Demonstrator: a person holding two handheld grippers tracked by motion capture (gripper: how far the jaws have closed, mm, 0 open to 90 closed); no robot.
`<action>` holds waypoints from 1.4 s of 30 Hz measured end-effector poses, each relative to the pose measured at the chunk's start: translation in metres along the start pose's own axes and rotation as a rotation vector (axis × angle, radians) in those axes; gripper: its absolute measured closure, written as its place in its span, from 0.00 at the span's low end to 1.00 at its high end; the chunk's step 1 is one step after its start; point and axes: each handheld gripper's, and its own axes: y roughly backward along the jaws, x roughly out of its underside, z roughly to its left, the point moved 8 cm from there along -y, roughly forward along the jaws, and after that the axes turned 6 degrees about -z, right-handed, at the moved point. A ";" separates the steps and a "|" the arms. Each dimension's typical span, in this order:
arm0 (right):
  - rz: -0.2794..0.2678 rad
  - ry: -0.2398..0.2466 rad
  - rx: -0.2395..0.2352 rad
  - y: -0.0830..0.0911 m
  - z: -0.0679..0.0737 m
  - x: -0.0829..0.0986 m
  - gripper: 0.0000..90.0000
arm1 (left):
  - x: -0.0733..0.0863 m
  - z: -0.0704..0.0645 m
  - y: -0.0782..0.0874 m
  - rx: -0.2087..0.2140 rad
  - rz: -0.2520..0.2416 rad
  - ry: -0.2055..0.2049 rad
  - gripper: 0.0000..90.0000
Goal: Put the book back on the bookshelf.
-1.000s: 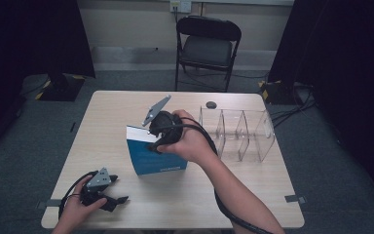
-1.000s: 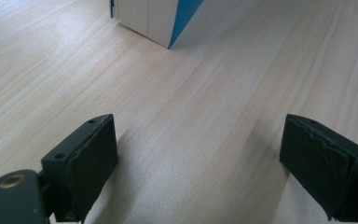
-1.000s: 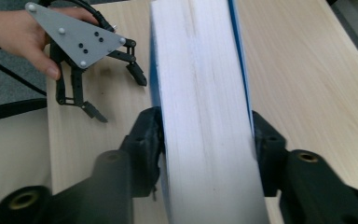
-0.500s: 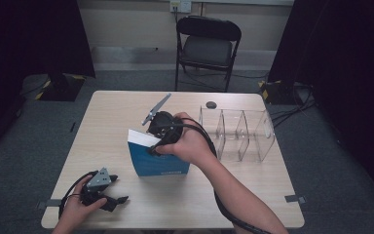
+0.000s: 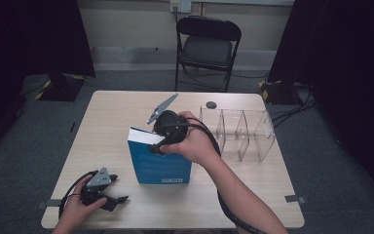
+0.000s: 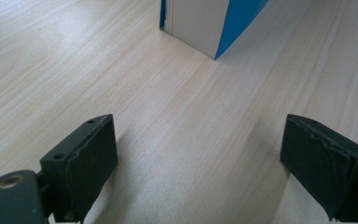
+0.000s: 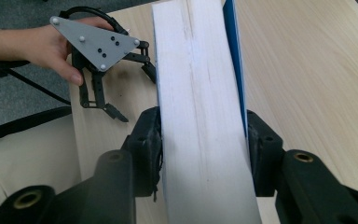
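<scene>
Blue book (image 7: 200,116) clamped by right tongs (image 7: 200,140); left tongs (image 6: 219,163) wide apart.

The thick paperback book with the bright blue cover (image 5: 160,168) is showing a white block of pages (image 7: 200,116) along its top, and a small pale label strip is sitting low on the cover. The black two-jaw right gripper (image 5: 163,141) is carrying a flat grey three-cornered plate dotted with dark screw heads. The black left gripper (image 5: 108,199) near the front left corner of the tabletop is wearing the same grey plate, and its dark charcoal jaw pads are showing brass-coloured pivots. The light beige wood-grain tabletop (image 5: 112,122) is running with fine pale streaks. The clear plastic divided organiser (image 5: 238,131) is sitting colourless toward the right edge, and a small round black disc (image 5: 211,105) is lying near the far edge.
</scene>
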 end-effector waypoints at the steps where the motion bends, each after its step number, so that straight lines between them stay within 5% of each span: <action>1: 0.000 0.000 0.000 0.000 0.000 0.000 0.60 | 0.000 0.000 0.000 0.000 0.000 0.000 0.12; 16: -0.014 0.052 0.006 0.002 -0.008 0.006 0.53 | 0.000 0.000 0.000 -0.001 0.000 -0.001 0.11; 26: -0.001 0.052 -0.025 0.006 -0.005 0.008 0.56 | 0.000 0.000 0.000 -0.001 0.000 -0.001 0.11; 42: 0.021 0.032 0.003 0.016 -0.011 0.018 0.47 | 0.000 0.000 0.000 -0.001 0.000 0.000 0.11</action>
